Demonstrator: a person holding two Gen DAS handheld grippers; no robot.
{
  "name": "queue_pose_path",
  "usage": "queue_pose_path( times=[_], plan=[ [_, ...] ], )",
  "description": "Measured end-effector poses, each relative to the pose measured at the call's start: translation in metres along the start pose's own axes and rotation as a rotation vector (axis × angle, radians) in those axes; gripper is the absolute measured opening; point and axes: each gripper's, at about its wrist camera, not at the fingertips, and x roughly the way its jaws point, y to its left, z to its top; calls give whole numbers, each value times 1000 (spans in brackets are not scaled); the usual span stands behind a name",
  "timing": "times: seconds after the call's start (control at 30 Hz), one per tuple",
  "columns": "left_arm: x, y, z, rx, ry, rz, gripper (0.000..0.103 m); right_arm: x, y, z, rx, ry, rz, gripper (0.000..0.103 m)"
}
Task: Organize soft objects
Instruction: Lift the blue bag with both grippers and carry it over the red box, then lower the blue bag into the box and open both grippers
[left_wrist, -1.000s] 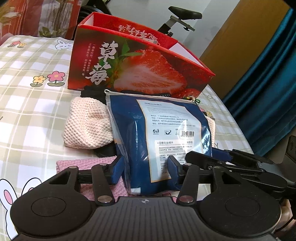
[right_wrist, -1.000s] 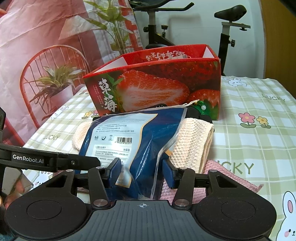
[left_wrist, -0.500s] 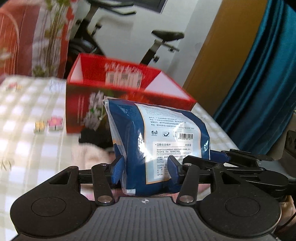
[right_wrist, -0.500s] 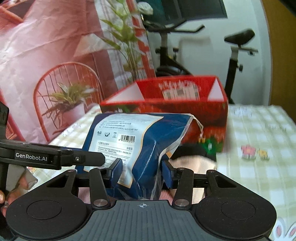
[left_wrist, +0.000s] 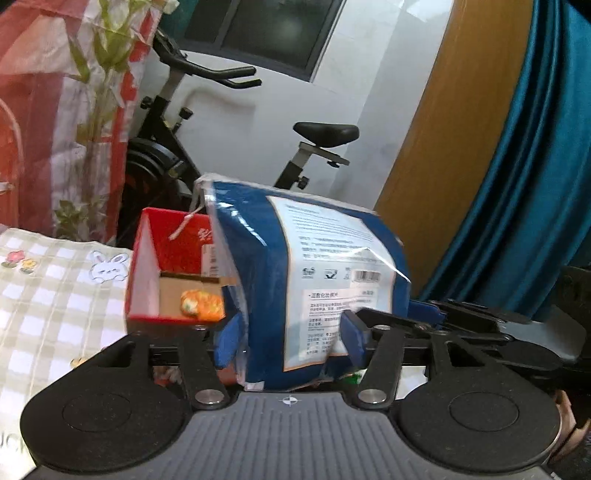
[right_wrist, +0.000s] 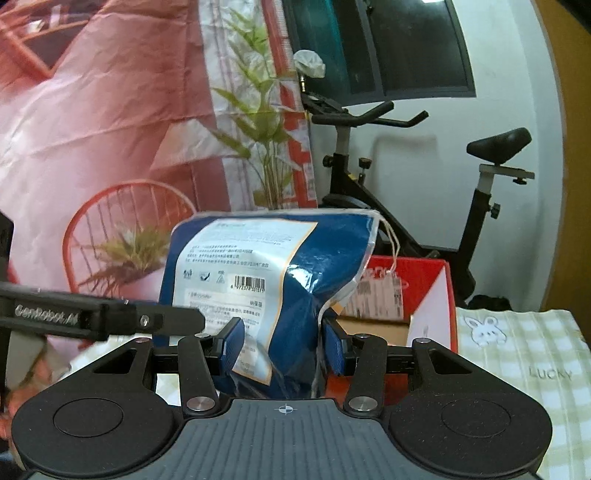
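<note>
i see a glossy, crinkled plastic pouch (left_wrist: 306, 280), a red printed cardboard box (left_wrist: 147, 273) with a plain brown inside, and a matt checked tablecloth (left_wrist: 55, 295).

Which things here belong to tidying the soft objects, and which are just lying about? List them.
Job:
- blue packet, between both grippers
- left gripper, jaws have just been opening
- right gripper, clamped on the packet
- red box
- orange soft item inside the box

Lying about:
- exercise bike
- teal curtain
- checked tablecloth
</note>
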Motion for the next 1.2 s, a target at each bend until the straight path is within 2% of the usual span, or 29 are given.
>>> queue_pose_path(
  times=[0.17,0.3,0.57,0.9,1.03,1.2],
  plan=[
    [27,10,27,11,-8,18,66,45,-18,25,42,24,2,44],
    [48,22,44,-6,9,44,66,80,-30,31,69,46,-4,44],
    [82,41,47,-6,77,96,66,133,-38,27,14,122,-38,44],
    [108,54,36,-11,173,125,66,163,-49,4,74,229,-58,44],
    [110,52,33,11,185,133,66,166,-55,-2,111,249,-71,44],
    [106,45,33,74,177,173,68,161,-52,-7,77,255,-110,45]
  ],
)
